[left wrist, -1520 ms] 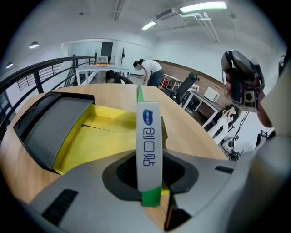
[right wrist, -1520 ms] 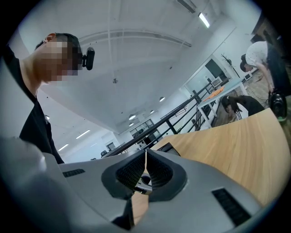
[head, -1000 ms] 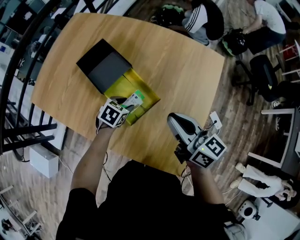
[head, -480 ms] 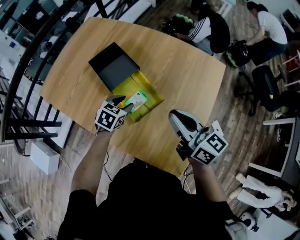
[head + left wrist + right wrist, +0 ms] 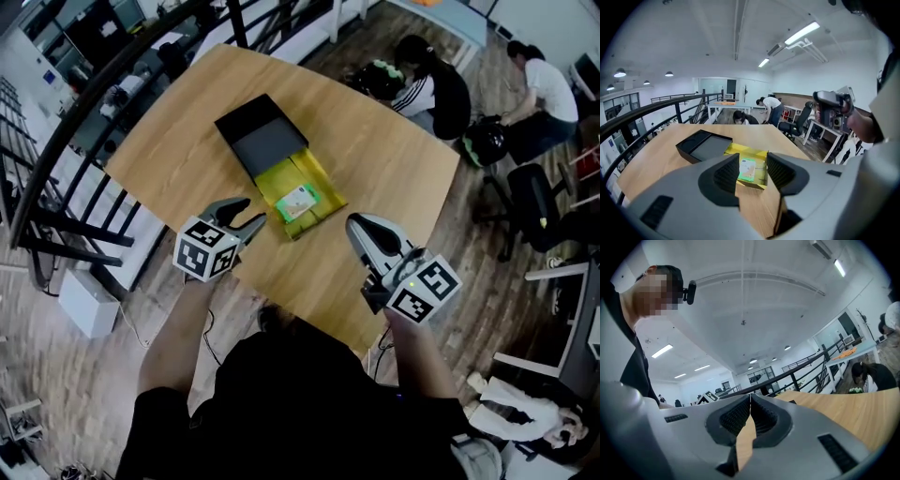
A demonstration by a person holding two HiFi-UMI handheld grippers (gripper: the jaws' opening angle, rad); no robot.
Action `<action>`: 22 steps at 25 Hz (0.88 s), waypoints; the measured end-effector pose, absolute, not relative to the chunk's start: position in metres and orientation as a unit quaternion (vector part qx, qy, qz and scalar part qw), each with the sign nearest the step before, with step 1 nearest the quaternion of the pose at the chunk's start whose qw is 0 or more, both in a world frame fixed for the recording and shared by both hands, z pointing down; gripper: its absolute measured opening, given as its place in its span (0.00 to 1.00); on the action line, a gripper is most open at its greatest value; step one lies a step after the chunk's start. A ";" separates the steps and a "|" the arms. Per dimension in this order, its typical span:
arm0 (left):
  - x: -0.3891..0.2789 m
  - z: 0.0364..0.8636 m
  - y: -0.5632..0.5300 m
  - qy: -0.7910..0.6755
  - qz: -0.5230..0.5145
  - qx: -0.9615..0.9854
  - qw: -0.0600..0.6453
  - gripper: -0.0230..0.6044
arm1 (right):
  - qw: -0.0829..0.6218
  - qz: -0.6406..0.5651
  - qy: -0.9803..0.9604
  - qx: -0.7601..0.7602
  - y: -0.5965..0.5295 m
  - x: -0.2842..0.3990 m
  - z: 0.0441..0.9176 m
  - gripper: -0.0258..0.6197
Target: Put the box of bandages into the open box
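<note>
The white and green box of bandages (image 5: 298,202) lies flat inside the open yellow box (image 5: 323,180) near the middle of the wooden table (image 5: 394,159). A black lid (image 5: 263,145) sits against the yellow box's far side. My left gripper (image 5: 242,217) hangs open and empty just short of the yellow box, over the table's near edge. In the left gripper view, the box of bandages (image 5: 748,169) shows between the parted jaws of the left gripper (image 5: 752,172). My right gripper (image 5: 356,225) is shut with nothing in it, to the right of the yellow box; the right gripper (image 5: 750,401) points along the table.
A black railing (image 5: 56,159) runs along the table's left side. Two people (image 5: 441,89) and bags are beyond the table's far right corner. An office chair (image 5: 530,187) stands at the right. A white unit (image 5: 84,300) stands on the floor at the left.
My left gripper has let go of the box of bandages, opened, and drawn back toward me. The bandage box now rests in the yellow box. My right gripper has barely moved.
</note>
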State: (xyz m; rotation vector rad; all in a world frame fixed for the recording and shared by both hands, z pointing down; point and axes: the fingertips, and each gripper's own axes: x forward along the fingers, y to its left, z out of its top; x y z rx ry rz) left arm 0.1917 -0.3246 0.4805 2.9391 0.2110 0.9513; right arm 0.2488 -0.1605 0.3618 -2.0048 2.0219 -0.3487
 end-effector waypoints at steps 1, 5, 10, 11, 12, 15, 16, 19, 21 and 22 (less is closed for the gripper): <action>0.181 0.472 -0.326 0.064 0.298 0.952 0.023 0.34 | 0.133 -0.115 0.700 -0.693 -0.164 0.243 0.357 0.09; 0.138 0.442 -0.338 0.047 0.263 0.963 0.025 0.31 | 0.107 -0.090 0.712 -0.689 -0.184 0.215 0.342 0.09; 0.087 0.411 -0.356 0.030 0.227 0.973 0.029 0.30 | 0.098 -0.078 0.719 -0.684 -0.209 0.183 0.323 0.09; 0.079 0.405 -0.358 0.027 0.221 0.974 0.028 0.29 | 0.098 -0.075 0.718 -0.685 -0.211 0.178 0.318 0.09; 0.073 0.398 -0.359 0.023 0.215 0.976 0.026 0.29 | 0.098 -0.071 0.718 -0.686 -0.213 0.174 0.314 0.09; 0.052 0.380 -0.365 0.013 0.193 0.981 0.019 0.27 | 0.086 -0.058 0.713 -0.694 -0.218 0.163 0.304 0.09; 0.043 0.377 -0.368 0.010 0.184 0.983 0.016 0.26 | 0.081 -0.052 0.711 -0.697 -0.221 0.157 0.303 0.09; 0.016 0.372 -0.376 -0.004 0.161 0.987 0.010 0.24 | 0.076 -0.038 0.709 -0.700 -0.227 0.136 0.300 0.09; 0.002 0.369 -0.378 -0.022 0.145 0.989 0.015 0.22 | 0.080 -0.032 0.713 -0.696 -0.227 0.129 0.295 0.09; -0.004 0.368 -0.379 -0.031 0.136 0.990 0.021 0.21 | 0.082 -0.029 0.716 -0.693 -0.226 0.126 0.293 0.09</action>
